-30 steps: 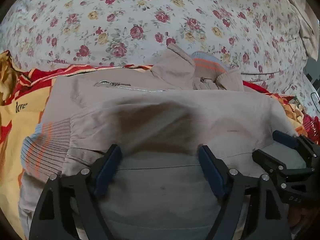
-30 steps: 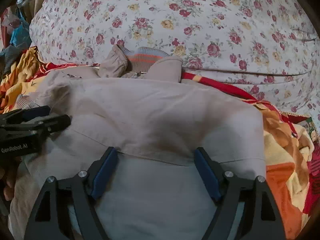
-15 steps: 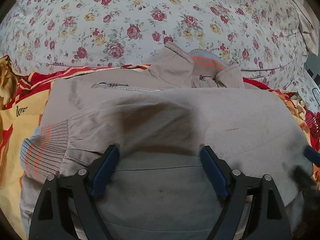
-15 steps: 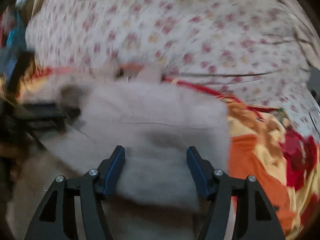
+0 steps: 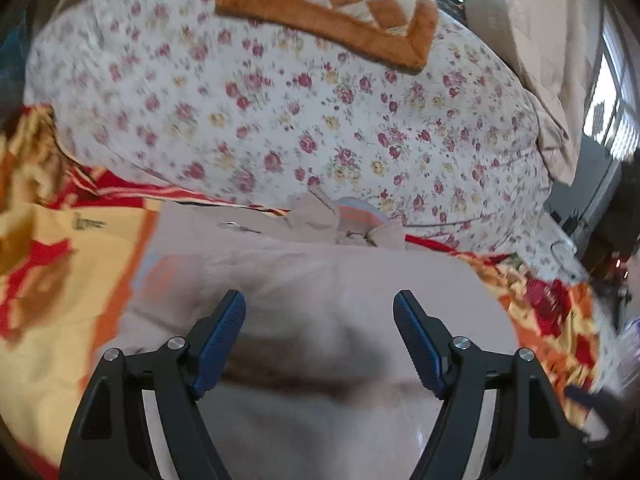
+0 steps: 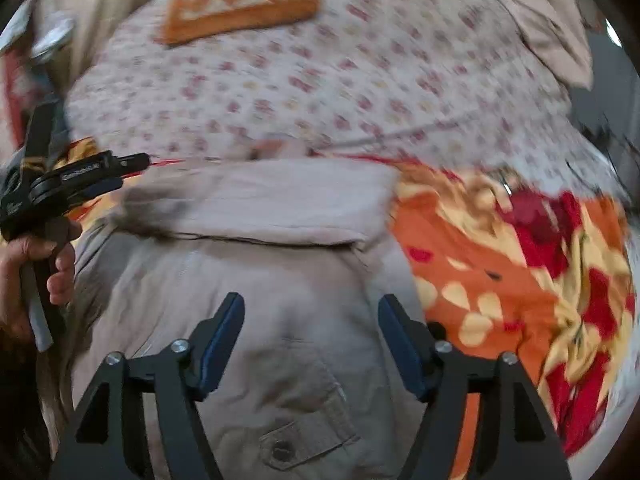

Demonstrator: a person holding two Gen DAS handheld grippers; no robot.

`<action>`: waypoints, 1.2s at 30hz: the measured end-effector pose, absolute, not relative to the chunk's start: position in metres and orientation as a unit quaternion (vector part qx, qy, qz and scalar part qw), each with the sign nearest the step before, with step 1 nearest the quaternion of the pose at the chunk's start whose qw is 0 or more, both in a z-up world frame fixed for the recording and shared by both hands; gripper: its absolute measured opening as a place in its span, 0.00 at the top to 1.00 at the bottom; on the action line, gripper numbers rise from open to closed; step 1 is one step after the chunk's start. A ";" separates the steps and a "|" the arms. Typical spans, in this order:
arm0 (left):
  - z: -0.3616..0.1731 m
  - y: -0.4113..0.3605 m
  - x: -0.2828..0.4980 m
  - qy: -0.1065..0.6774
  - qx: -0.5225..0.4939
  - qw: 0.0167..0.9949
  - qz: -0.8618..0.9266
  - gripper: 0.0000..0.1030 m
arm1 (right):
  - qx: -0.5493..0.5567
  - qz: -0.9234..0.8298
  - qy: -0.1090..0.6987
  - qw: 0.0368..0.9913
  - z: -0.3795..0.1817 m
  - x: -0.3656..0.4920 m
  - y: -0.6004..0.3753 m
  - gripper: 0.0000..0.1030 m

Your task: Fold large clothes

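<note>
Fingers of the person's left hand (image 6: 38, 264) are curling around the black handle at the left edge of the right wrist view, holding the left gripper (image 5: 320, 338) tilted down over a beige jacket (image 5: 320, 280). Its blue-padded jaws are standing wide apart and closing a little, with only air between them and the cloth lying below, untouched by the pads. The right gripper (image 6: 310, 334) is pointing downward too, its jaws spread wide and opening slightly, gripping nothing while a buttoned pocket (image 6: 304, 436) of the jacket is showing beneath them. The jacket is lying folded on a red, orange and yellow blanket (image 6: 520, 264), its upper layer ending in a straight fold edge across the middle of the right wrist view, and its striped knit collar (image 5: 356, 214) is resting against a white floral quilt (image 5: 320, 120) that is bulging up behind. An orange and cream checked cushion (image 5: 332, 8) is sitting on top of the quilt, and a beige pillow (image 5: 532, 52) is leaning at the far right near a bright window (image 5: 612, 108). Bare blanket is stretching away on both sides of the jacket, giving free ground to the left and right, while the quilt is crowding the far edge just beyond the collar. Motion blur is softening much of both views.
</note>
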State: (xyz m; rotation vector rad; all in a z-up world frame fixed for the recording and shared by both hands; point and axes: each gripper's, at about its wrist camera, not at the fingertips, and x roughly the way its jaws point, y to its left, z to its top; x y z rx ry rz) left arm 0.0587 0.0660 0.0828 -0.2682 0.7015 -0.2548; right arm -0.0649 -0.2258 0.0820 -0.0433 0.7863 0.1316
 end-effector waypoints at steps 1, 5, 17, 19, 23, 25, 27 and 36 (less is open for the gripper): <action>0.084 0.066 0.052 0.339 -0.121 0.925 -0.123 0.29 | -0.030 0.073 0.369 0.926 0.078 -0.072 -0.225 0.29; 0.090 0.074 0.031 0.336 -0.099 0.930 -0.112 0.29 | -0.009 0.075 0.376 0.924 0.059 -0.072 -0.233 0.29; 0.096 0.162 -0.090 0.390 -0.071 0.917 -0.047 0.29 | 0.044 0.039 0.374 0.926 0.043 -0.067 -0.257 0.28; 0.078 0.166 -0.106 0.421 -0.106 0.898 -0.070 0.29 | 0.049 0.049 0.372 0.926 0.044 -0.069 -0.257 0.28; 0.049 0.149 -0.139 0.446 -0.129 0.880 -0.096 0.29 | 0.060 0.072 0.371 0.924 0.053 -0.081 -0.259 0.28; 0.037 0.137 -0.156 0.460 -0.121 0.874 -0.103 0.29 | 0.065 0.083 0.365 0.925 0.060 -0.096 -0.264 0.28; 0.030 0.126 -0.172 0.467 -0.109 0.869 -0.123 0.29 | 0.054 0.083 0.361 0.927 0.064 -0.116 -0.270 0.28; 0.011 0.102 -0.184 0.474 -0.099 0.861 -0.157 0.39 | 0.103 0.045 0.453 0.885 0.034 -0.217 -0.329 0.28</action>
